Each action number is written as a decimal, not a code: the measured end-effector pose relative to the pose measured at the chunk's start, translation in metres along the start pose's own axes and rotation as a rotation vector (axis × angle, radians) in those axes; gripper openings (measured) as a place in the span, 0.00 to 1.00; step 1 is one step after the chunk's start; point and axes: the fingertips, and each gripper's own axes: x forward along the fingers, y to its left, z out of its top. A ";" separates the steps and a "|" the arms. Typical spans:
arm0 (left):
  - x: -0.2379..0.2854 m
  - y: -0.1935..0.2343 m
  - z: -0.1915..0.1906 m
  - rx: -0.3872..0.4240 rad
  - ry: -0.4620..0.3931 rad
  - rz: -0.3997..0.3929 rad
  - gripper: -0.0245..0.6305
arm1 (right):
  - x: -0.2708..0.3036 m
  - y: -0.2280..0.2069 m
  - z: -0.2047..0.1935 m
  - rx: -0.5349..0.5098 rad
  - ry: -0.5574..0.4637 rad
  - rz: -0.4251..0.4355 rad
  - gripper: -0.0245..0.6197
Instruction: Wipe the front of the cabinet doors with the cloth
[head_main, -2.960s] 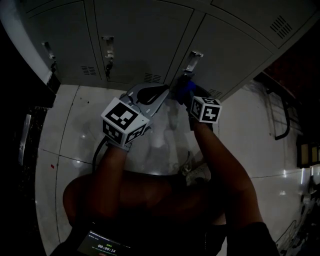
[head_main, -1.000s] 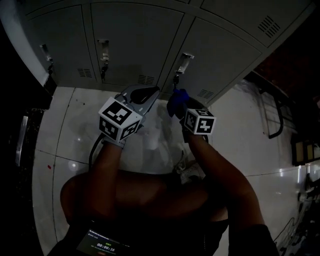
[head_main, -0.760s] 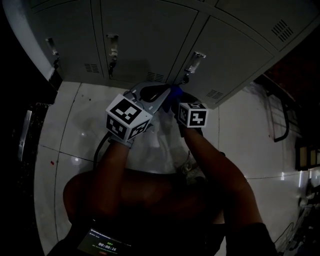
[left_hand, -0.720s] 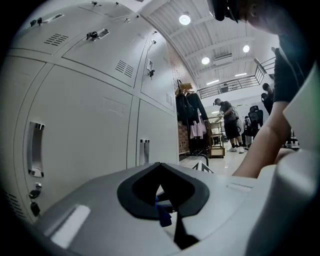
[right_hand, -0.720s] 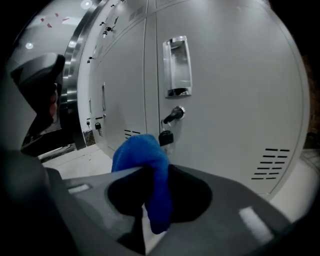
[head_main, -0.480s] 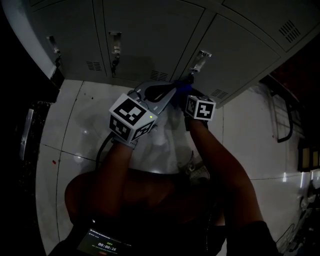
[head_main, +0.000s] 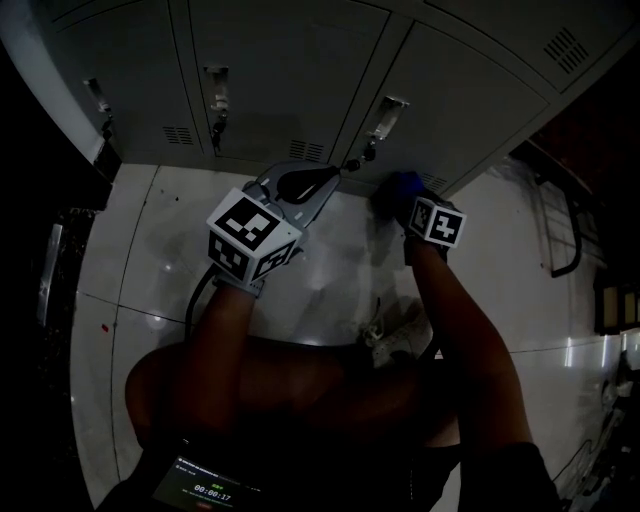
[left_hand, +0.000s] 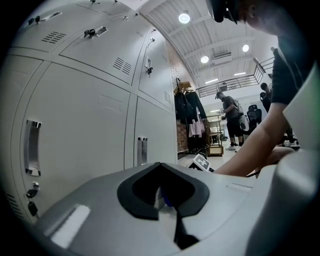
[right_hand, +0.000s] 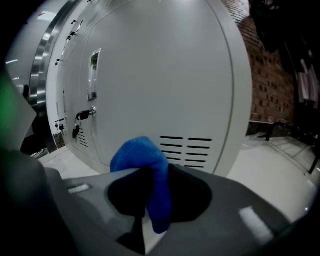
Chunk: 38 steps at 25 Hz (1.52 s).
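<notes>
My right claw (right_hand: 144, 197) is clamped on the blue cloth (right_hand: 142, 155). The cloth's folded end bulges past the jaws, and its lower part is lost in the dark hollow. It sits near the cabinet door (right_hand: 165, 75), by the vent slots (right_hand: 185, 149); I cannot tell whether it touches. My left claw (left_hand: 162, 192) is closed on nothing, beside the neighbouring door (left_hand: 80, 135). Keys (right_hand: 76, 130) hang at a lock to the left.

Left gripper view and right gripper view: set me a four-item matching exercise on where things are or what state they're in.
Things:
1. cloth
2. left gripper
3. vent slots
4. keys

Place or state:
A. hanging at a lock
B. low on the cabinet door
C. shut, nothing held
D. pinched in the right gripper

Pairs: 1-D, 2-C, 3-B, 4-A
</notes>
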 end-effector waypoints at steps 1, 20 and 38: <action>0.000 0.000 0.000 0.001 0.001 0.000 0.04 | -0.004 -0.008 -0.001 0.020 0.005 -0.006 0.16; -0.005 -0.002 -0.004 0.014 0.010 -0.002 0.04 | -0.085 -0.033 0.058 0.018 -0.184 0.050 0.16; -0.013 -0.016 0.012 0.034 -0.039 -0.006 0.04 | -0.205 0.143 0.107 -0.173 -0.462 0.566 0.16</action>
